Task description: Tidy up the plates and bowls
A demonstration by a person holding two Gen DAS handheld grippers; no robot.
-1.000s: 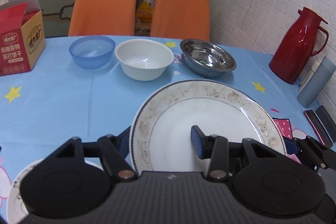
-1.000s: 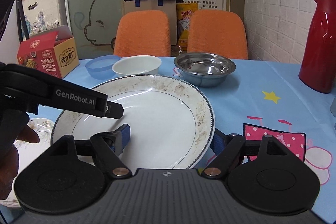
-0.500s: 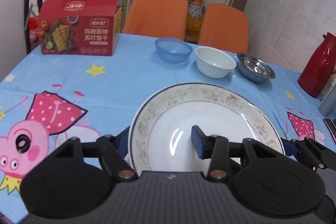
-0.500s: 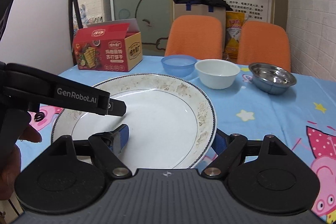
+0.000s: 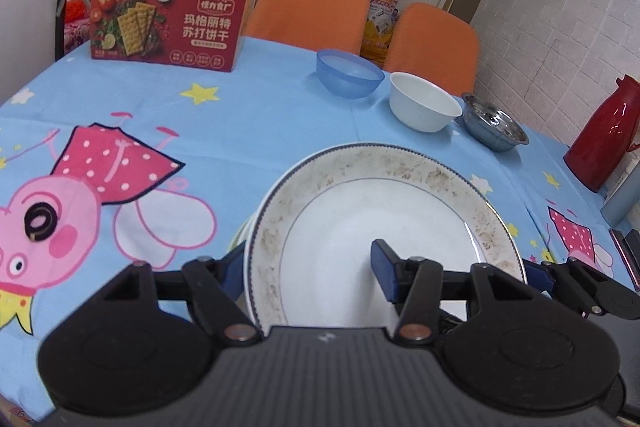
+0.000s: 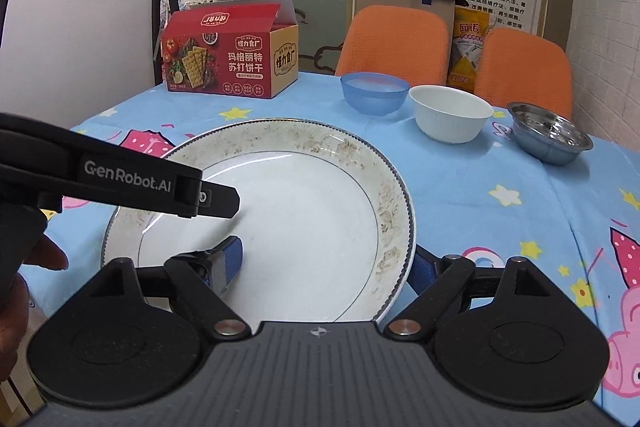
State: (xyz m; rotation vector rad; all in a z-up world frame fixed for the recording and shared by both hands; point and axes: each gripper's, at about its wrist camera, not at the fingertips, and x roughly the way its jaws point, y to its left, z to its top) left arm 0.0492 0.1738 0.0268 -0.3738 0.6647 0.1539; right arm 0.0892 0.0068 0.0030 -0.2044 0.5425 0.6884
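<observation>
White china with a speckled gold band and a thin blue edge is filling my view: the plate is lying low over the blue cartoon tablecloth, at the near side of the table, and I am straddling it from both sides. My left claw is sitting across the plate's left rim, one blue pad outside the edge and the other over the white centre. Its jaws have just been opening, with that rim between them, and they are now standing loose around it, not pinching it. My right claw is doing the same at the right rim, one pad over the centre and one past the edge. I cannot tell whether it is squeezing or only bracketing the china. A pale edge is peeking out from under the plate's left rim; I cannot tell what it is.

Farther back, three bowls are sitting in a row, close together: a blue bowl, a white bowl and a steel bowl. A red cracker box is standing at the far left, and a red flask is standing at the right by the wall.
</observation>
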